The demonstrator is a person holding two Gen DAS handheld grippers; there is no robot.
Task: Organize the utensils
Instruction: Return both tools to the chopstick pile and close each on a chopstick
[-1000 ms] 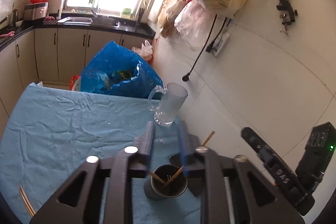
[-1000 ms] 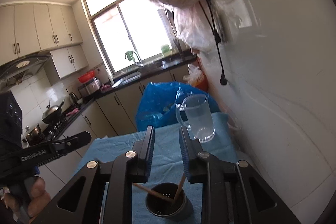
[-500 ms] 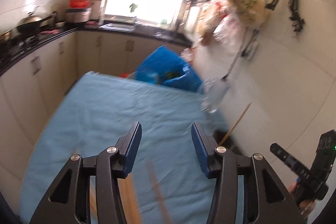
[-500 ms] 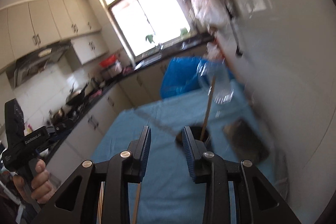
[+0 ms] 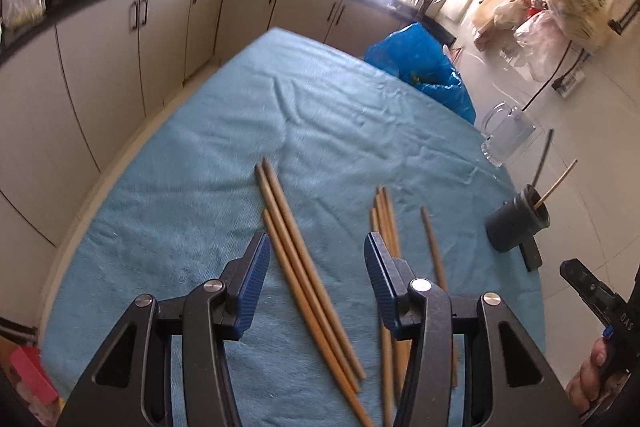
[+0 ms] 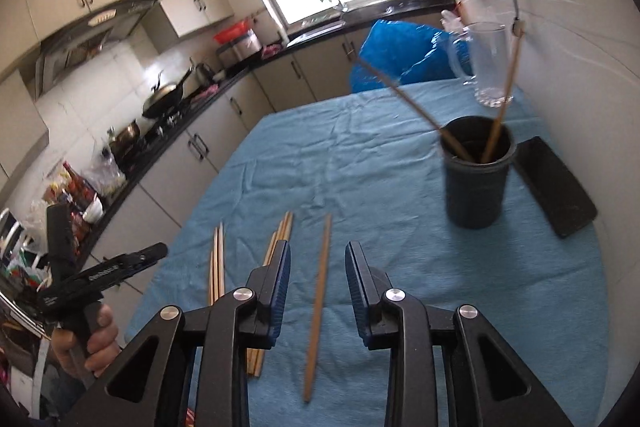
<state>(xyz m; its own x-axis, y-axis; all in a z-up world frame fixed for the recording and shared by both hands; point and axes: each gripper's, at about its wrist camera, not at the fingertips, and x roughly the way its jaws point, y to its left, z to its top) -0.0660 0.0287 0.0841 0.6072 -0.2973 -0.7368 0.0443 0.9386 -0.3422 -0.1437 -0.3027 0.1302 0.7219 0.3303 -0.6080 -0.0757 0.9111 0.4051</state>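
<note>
Several wooden chopsticks lie loose on the blue cloth [image 5: 240, 131]. My left gripper [image 5: 316, 259] hangs open just above three chopsticks [image 5: 296, 255] lying side by side; nothing is gripped. A bundle [image 5: 386, 219] and a single chopstick [image 5: 432, 251] lie to its right. My right gripper [image 6: 318, 259] hovers over that single chopstick [image 6: 320, 287], jaws closing slightly, pads clear of it. A dark cup [image 6: 476, 187] at the right holds two chopsticks [image 6: 500, 107]; the left wrist view shows the cup [image 5: 516, 223] at the far right.
A glass mug [image 6: 486, 67] and a blue plastic bag [image 6: 396, 55] stand beyond the cup. A black flat slab [image 6: 554, 187] lies beside the cup near the white wall. Kitchen cabinets [image 5: 120, 39] run along the table's left side.
Both grippers have swung away from above the dark cup and come down over the loose chopsticks on the cloth. The left jaws stand wider than a second ago.
</note>
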